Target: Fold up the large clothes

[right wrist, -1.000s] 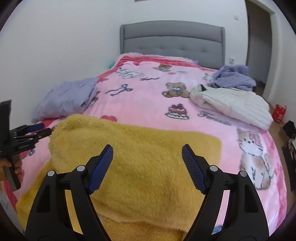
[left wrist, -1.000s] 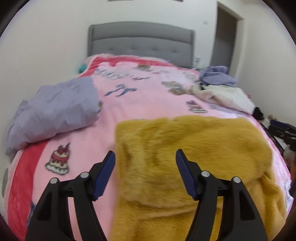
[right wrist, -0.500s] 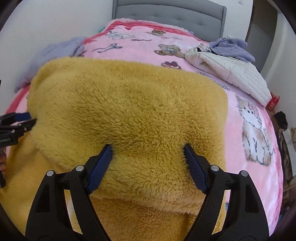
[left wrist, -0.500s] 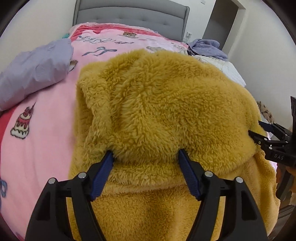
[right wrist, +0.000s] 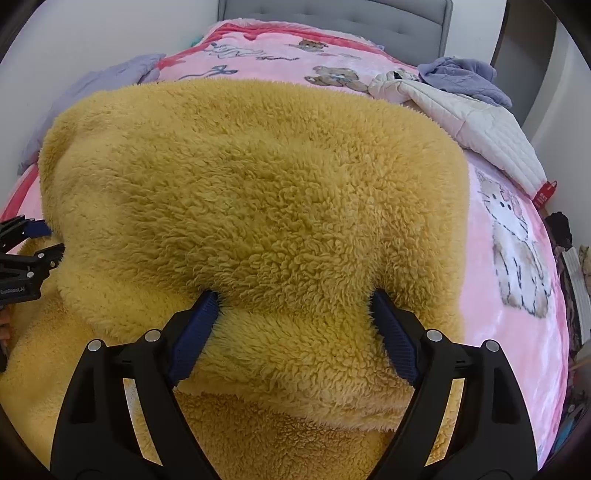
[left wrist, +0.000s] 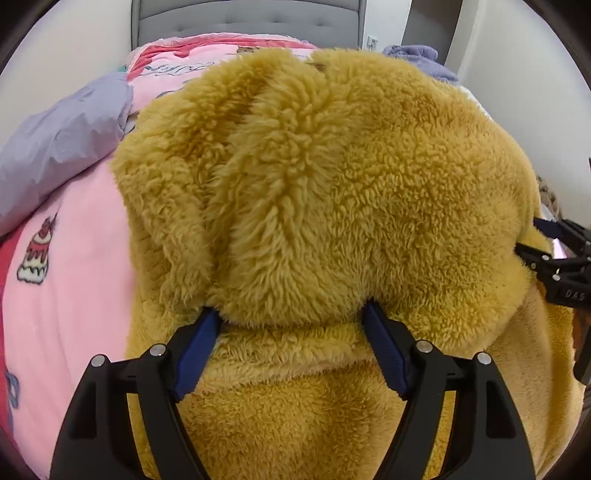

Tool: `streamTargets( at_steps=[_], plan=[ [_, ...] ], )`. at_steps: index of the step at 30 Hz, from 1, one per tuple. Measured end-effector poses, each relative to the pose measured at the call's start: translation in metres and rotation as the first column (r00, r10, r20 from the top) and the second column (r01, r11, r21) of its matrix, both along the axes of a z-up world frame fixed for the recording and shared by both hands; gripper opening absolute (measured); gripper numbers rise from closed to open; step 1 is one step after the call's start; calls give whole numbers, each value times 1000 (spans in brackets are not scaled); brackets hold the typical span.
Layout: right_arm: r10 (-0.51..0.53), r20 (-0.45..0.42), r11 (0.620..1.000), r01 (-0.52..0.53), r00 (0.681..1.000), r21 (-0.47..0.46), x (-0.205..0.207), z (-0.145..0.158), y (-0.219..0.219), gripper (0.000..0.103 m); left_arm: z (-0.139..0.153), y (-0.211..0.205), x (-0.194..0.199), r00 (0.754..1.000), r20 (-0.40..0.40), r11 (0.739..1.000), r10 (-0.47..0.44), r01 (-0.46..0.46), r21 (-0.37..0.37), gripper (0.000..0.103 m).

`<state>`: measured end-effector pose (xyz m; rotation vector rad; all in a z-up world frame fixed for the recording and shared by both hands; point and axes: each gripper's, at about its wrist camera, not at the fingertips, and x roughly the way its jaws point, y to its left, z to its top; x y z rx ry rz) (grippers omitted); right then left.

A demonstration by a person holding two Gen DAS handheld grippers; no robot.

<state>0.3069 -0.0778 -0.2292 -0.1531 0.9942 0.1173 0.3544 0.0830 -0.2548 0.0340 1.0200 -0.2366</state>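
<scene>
One fold of the mustard-yellow fleece garment [left wrist: 332, 184] lies done; the left tool [left wrist: 291, 317] and right tool [right wrist: 293, 301] are opening off its six-o'clock edge, with further folds likely left.

A bed with a grey tufted headboard [right wrist: 334, 16] stands far ahead of the jaws against a white wall [right wrist: 92, 33]; a pink cartoon-print blanket [right wrist: 491, 236] covers it; a doorway [left wrist: 430, 26] opens ahead to the right.
</scene>
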Motion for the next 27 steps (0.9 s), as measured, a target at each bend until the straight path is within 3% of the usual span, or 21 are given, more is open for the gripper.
streamTargets(
  at_steps=[4,7,11,17,21,27],
  plan=[
    [5,-29,999,-6,1000,-51,4,3,5,82,3,0,3,1000,-24,1000,-7,7,3,77],
    [-5,-24,998,3,1000,-66,4,9,6,84,13,2,4,1000,3,1000,-19,18,6,78],
    [-34,50,989,41,998,-140,-9,31,15,92,28,11,3,1000,-6,999,7,-7,-51,81],
    [-67,215,990,92,974,-111,-51,78,26,95,65,24,-15,994,93,990,62,-49,-135,98],
    [-112,254,989,132,961,-60,-87,101,19,95,89,42,-48,987,142,985,80,-56,-161,98],
    [-118,156,990,128,981,-52,-170,92,-16,95,70,91,-120,997,19,985,72,-68,-157,98]
  ],
)
